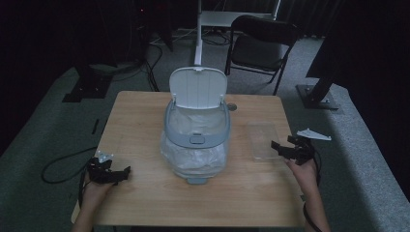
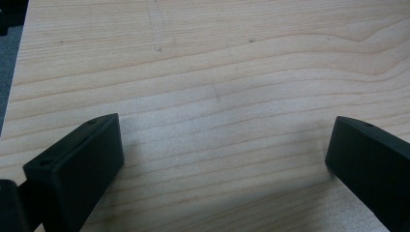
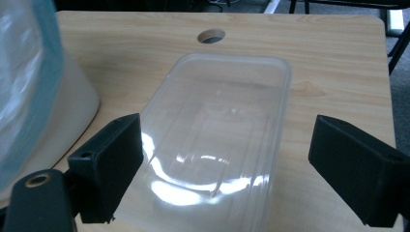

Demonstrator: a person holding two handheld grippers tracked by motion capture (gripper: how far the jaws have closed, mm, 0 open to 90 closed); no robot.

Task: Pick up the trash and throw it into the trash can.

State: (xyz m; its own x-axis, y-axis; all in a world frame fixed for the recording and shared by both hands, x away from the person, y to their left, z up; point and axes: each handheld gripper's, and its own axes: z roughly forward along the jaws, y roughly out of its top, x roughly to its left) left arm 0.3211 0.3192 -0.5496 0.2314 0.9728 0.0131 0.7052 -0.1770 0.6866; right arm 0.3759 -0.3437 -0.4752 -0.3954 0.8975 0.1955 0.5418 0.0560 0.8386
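A small grey-and-white waste bin (image 1: 196,137) with its lid flipped up and a clear plastic liner stands mid-table; its side (image 3: 29,87) edges the right gripper view. A clear plastic tray (image 1: 262,140) lies flat on the table's right part, and the same tray (image 3: 217,145) spreads between my right jaws. My right gripper (image 1: 280,147) is open at the tray's near right edge, and in its own view the right gripper (image 3: 225,159) holds nothing. My left gripper (image 1: 123,173) is open near the table's left front edge; in its own view the left gripper (image 2: 225,154) hovers over bare wood.
The wooden table (image 1: 145,121) has a cable hole (image 1: 232,107) behind the bin. A black folding chair (image 1: 261,46) and stand bases sit on the floor beyond. A white flat piece (image 1: 314,135) lies off the table's right edge.
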